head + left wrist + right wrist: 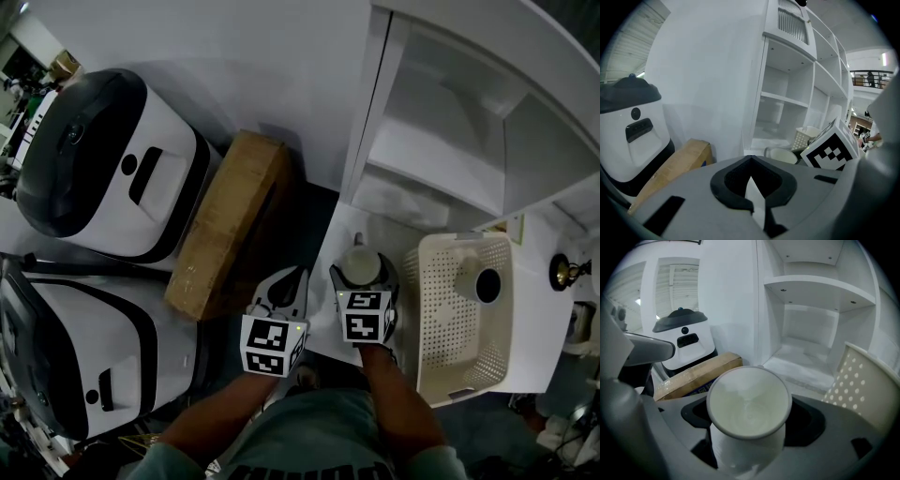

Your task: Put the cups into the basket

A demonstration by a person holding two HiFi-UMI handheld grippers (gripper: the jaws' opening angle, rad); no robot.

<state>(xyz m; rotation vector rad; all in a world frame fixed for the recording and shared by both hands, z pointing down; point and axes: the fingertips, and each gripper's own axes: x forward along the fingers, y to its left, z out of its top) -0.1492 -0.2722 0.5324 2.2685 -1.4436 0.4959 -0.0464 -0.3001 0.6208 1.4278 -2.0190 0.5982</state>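
Closest in, the person's two forearms are reaching forward, each hand carrying a grey two-jaw gripper. Right gripper (363, 281) is clamping its jaws on a white, round, open-topped cup (361, 262), which is standing upright just beside the left wall of the cream perforated plastic basket (424, 328), outside it. Left gripper (292, 286) is hovering further left of the basket with its jaws pressed together on nothing. A second pale cup (469, 279) is lying inside the basket, near its far end, its dark mouth showing. Beyond the basket, a white open shelf unit (450, 122) is standing. Well to the left of the basket, a long brown cardboard box (230, 225) is lying beside two white-and-black rounded machines (103, 164).
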